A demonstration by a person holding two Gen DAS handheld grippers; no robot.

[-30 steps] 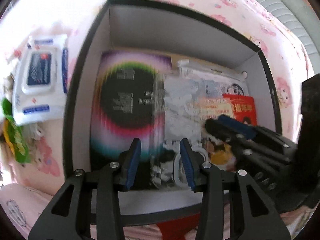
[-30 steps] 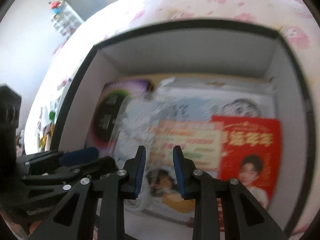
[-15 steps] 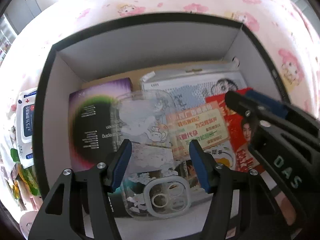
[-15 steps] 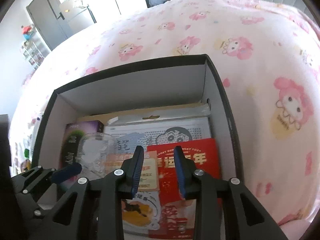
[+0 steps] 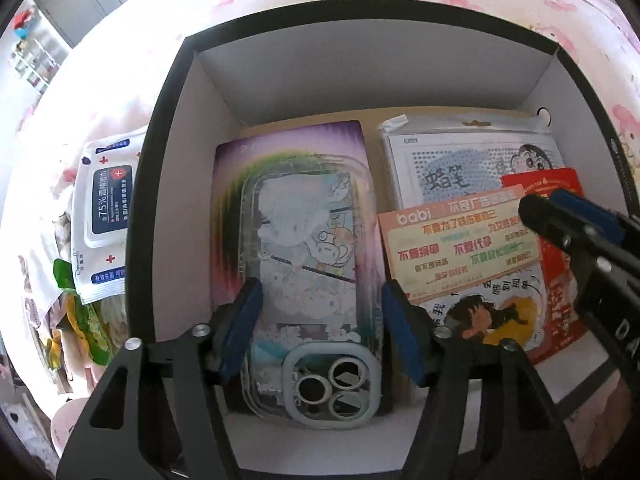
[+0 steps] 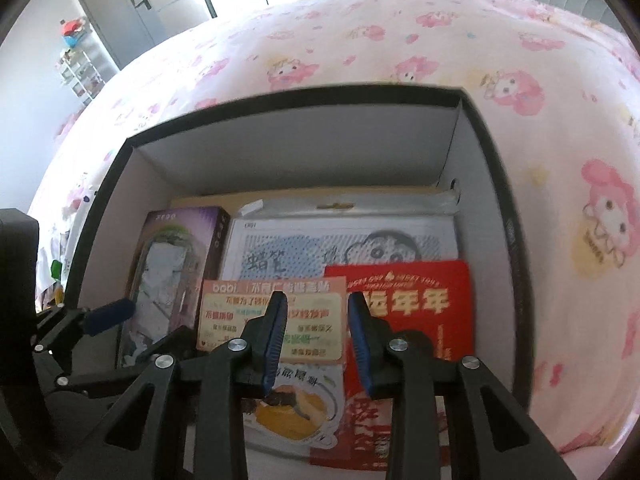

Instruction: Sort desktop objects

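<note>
Item 1: the black-walled cardboard box with a white inside (image 5: 192, 168), which is sitting on the pink cartoon-print bedspread (image 6: 460, 40). I am holding both tools over it.

Item 2: the clear plastic phone case with a cartoon print and a grey 3-ring camera frame (image 5: 308, 280). It is lying flat on the purple rectangular carton with a dark oval design (image 5: 292, 140) in the left part of the box, camera frame toward me. My left tool (image 5: 322, 328) is straddling the case with its blue-padded fingers (image 5: 244, 328) spread wide, 1 on each long side; I cannot tell whether the pads are touching the case edges.

Item 3: the white bagged card with a dotted cartoon-boy print (image 6: 344, 248), lying against the far right part of the box floor, just beside the purple carton.

Item 4: the red printed envelope with gold lettering (image 6: 416, 304), overlapping the bagged card at the right wall.

Item 5: the peach-and-green sticker card marked "babi" (image 5: 460, 240), resting on top of an illustrated white sheet showing a yellow figure (image 6: 296, 404). My right tool (image 6: 318, 340) is hovering above this card and the red envelope with its fingers parted and nothing between them.

Item 6: outside the box's left wall, the white pack of 75% alcohol wipes with a dark blue label (image 5: 106, 216) is lying on the bedspread, near a green wrapper (image 5: 86, 320).
</note>
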